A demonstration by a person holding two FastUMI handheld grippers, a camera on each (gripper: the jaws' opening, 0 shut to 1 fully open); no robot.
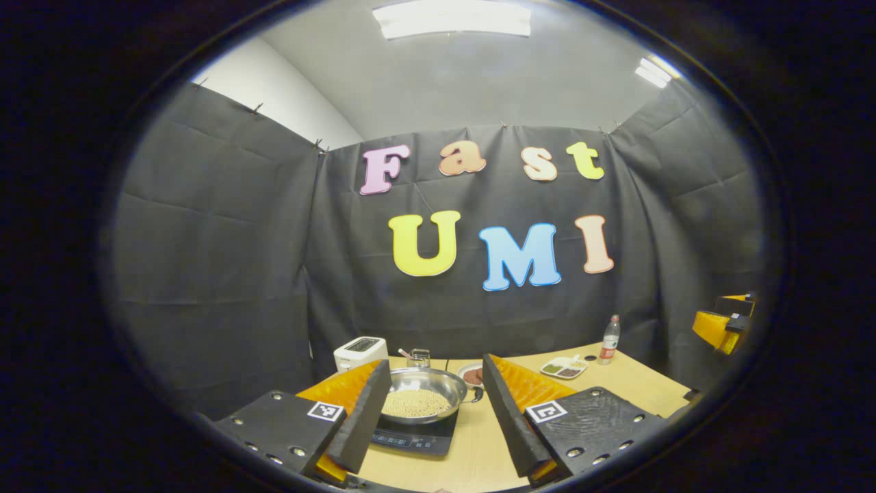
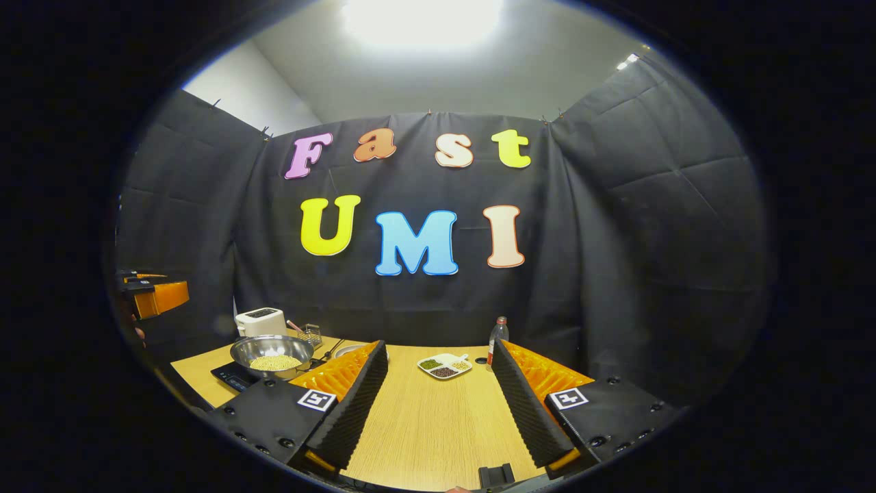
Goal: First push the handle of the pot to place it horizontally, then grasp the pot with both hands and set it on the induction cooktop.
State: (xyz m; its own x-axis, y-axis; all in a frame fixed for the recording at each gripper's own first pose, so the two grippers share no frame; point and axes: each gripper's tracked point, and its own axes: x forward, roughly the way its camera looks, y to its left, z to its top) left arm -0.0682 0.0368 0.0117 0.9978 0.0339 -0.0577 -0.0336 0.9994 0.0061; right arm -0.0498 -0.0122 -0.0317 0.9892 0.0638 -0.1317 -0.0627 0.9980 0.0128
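We are looking into a staged kitchen booth: black cloth is hanging as walls around a wooden surface (image 2: 424, 418) carrying an induction cooktop (image 1: 414, 438), a pot (image 1: 424, 390), a toaster (image 1: 361, 352), a divided dish (image 2: 445, 366) and a bottle (image 2: 497, 339).

Pot (image 1: 424, 387) silver, pale yellow grains (image 1: 416, 403) inside. Induction cooktop (image 1: 414, 438) black. Bench (image 2: 438, 418) light wood grain. Toaster (image 1: 360, 352) white. Bottle (image 1: 610, 340) clear, red label.

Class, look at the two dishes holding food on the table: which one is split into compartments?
The white tray beside the bottle is split into compartments of different grains. The pot on the cooktop is one round metal bowl of pale beans.
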